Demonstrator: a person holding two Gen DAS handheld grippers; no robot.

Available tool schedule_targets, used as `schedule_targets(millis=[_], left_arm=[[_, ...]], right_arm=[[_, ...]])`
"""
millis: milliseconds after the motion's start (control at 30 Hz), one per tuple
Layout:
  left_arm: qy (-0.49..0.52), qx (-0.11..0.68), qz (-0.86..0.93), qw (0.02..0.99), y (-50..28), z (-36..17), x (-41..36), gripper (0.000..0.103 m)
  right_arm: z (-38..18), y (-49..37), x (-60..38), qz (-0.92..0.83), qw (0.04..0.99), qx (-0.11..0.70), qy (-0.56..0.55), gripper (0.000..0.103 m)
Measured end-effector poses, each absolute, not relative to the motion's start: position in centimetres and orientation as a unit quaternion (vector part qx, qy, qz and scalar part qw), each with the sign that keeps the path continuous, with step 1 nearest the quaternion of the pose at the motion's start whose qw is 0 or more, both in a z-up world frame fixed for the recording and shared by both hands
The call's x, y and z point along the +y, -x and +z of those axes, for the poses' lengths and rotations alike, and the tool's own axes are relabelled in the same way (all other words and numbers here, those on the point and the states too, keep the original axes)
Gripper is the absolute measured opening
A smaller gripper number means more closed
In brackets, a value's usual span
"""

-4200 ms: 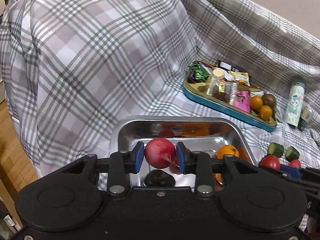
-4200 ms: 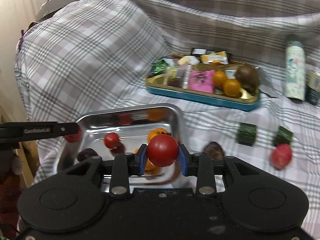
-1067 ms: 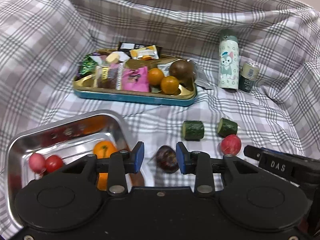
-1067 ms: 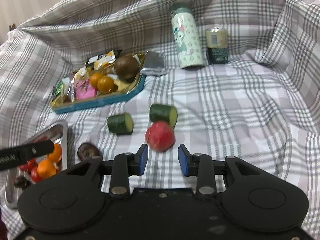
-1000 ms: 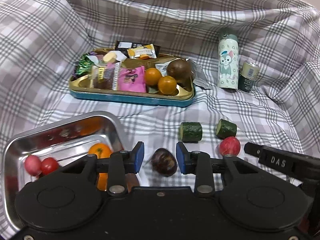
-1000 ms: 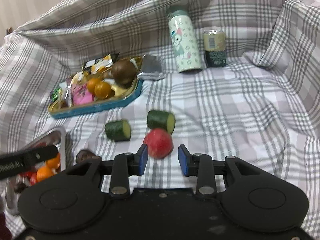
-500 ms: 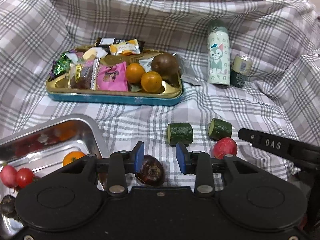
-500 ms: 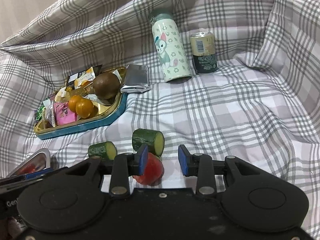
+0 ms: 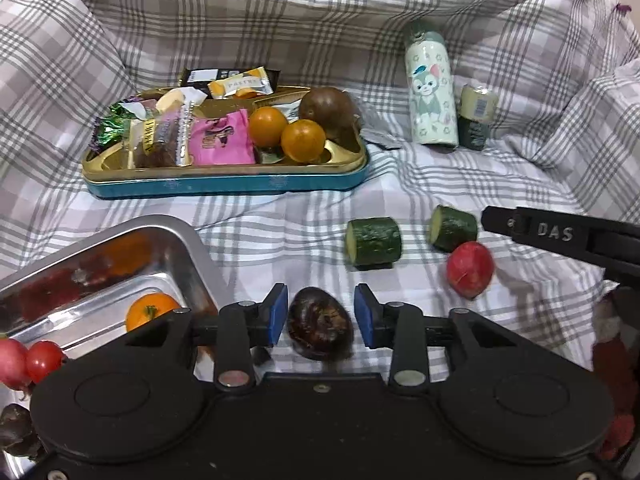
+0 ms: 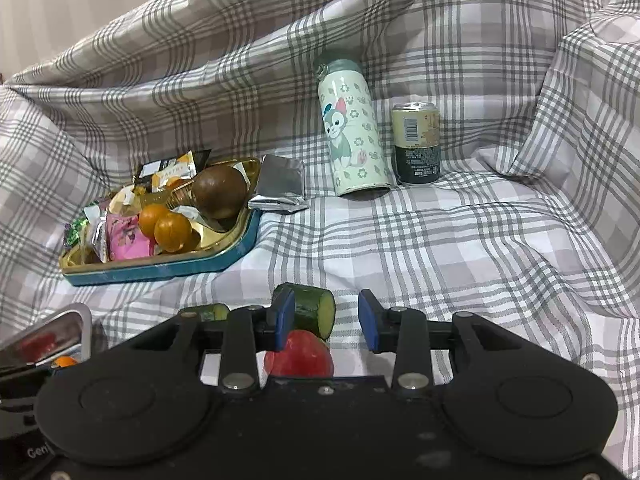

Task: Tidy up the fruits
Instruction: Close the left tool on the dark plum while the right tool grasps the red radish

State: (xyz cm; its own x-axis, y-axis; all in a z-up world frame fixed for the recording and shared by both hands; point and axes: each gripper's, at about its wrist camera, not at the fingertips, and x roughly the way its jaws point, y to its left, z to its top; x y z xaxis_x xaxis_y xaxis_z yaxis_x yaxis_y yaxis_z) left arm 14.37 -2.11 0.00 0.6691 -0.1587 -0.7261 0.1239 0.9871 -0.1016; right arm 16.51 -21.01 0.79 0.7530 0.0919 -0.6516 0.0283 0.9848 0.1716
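Plaid cloth [image 9: 400, 20] covers the whole work surface and rises in folds behind it. On it, to my left, sits the steel tray [image 9: 188, 240]; it holds an orange [image 9: 150, 314], a small tomato [image 9: 43, 360] and a pink radish [image 9: 10, 362] at the frame edge. Behind the tray lies the gold-and-blue tin [image 9: 224, 184] with snack packets, two oranges and a brown round fruit. A cartoon-print bottle [image 10: 354, 130] stands upright further right, with a small can [image 10: 416, 144] just beside it.

Two cucumber pieces [image 9: 374, 242] lie on the cloth between the tin and my grippers. A red radish [image 9: 469, 268] lies just in front of the right-hand piece.

My left gripper [image 9: 320, 320] has its jaws opening; the dark chestnut-like fruit [image 9: 320, 328] sits between the pads on the cloth beside the tray, pads not pressing it.

My right gripper [image 10: 326, 322] shows a clear gap between its pads, gripping nothing; the red radish lies low between them, against the left pad.
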Motion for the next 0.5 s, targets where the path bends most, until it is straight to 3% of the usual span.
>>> schedule_targets(millis=[500], left_arm=[[-0.009,0.409,-0.079,0.909,-14.4,-1.3,-3.1,0.053]], right_arm=[[0.2,-16.7,-21.5,0.018,0.924,0.370,-0.092,0.038]])
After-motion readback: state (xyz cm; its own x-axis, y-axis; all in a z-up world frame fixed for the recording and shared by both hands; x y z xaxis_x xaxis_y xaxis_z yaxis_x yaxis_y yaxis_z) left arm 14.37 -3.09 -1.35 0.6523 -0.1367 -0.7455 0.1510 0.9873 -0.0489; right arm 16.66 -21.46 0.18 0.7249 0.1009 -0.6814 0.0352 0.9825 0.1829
